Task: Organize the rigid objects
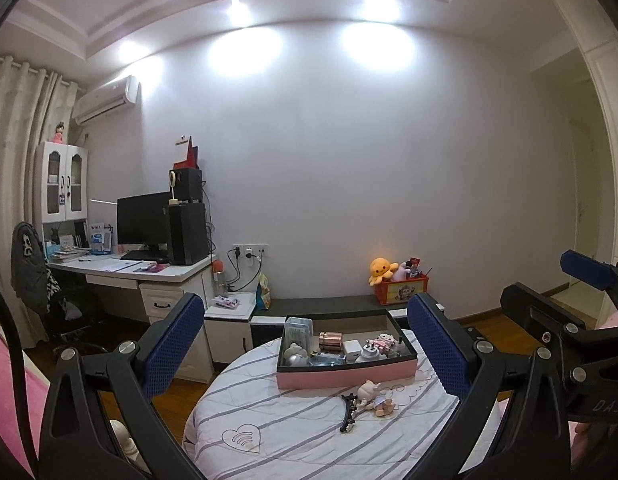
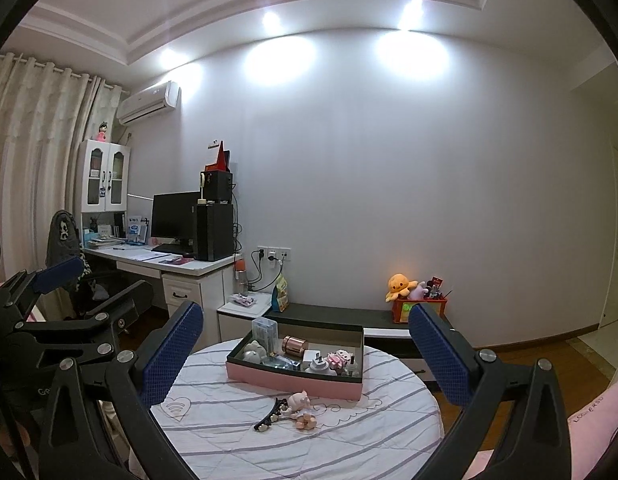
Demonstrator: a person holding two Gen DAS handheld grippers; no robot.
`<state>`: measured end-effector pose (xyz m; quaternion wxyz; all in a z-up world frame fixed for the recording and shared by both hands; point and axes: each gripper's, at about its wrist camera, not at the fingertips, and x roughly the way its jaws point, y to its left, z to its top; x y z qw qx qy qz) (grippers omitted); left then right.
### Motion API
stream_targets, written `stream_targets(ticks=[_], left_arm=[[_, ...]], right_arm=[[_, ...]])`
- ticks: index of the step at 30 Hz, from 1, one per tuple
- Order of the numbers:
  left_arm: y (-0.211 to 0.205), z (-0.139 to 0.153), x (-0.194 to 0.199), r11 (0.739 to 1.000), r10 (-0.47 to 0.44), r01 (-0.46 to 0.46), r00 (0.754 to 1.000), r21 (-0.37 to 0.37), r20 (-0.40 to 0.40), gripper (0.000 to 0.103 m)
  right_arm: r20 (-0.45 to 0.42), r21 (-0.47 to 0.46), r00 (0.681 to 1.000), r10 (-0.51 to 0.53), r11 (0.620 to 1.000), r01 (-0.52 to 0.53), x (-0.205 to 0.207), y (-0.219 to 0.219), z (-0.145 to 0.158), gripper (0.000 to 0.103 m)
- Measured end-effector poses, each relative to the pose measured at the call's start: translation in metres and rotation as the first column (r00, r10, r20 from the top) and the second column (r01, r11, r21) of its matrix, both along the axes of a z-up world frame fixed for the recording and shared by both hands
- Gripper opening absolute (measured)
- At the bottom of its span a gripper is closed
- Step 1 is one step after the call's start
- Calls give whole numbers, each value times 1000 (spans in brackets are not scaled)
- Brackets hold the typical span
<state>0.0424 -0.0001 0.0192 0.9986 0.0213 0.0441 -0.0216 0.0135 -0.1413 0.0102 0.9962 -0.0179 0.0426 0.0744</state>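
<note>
Two grippers, left gripper and right gripper, hover above the round tabletop with jaws spread wide, holding nothing. Pink box sits mid-tabletop, already containing a copper jar and plug adapter. Just before it lie a hair clip and doll figurine, touching each other.

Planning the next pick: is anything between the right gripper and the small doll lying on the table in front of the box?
Nothing visible. The right gripper is open with the doll ahead; only the black hair clip lies against its left side.
</note>
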Motion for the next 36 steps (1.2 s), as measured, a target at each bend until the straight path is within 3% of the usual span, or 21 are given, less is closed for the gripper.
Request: stream_targets(ticks=[15, 22, 26, 31, 36], left_arm=[[1, -10, 14, 1000, -16, 15, 1000, -8, -26, 103], [-4, -56, 76, 996, -87, 79, 974, -48, -208, 103], [-9, -100, 122, 993, -113, 97, 927, -62, -356, 103], [-21, -167, 172, 993, -119, 106, 832, -56, -542, 103], [-22, -224, 216, 985, -174, 106, 691, -139, -702, 103]], right_arm=[[-19, 5, 1000, -3, 1000, 3, 4, -2, -4, 103], [-134, 6, 991, -15, 1000, 16, 46, -11, -33, 103], [-243, -8, 970, -33, 999, 32, 87, -17, -67, 103], [-400, -18, 916, -40, 999, 36, 135, -26, -120, 103], [-556, -35, 830, -39, 999, 24, 178, -33, -177, 103]])
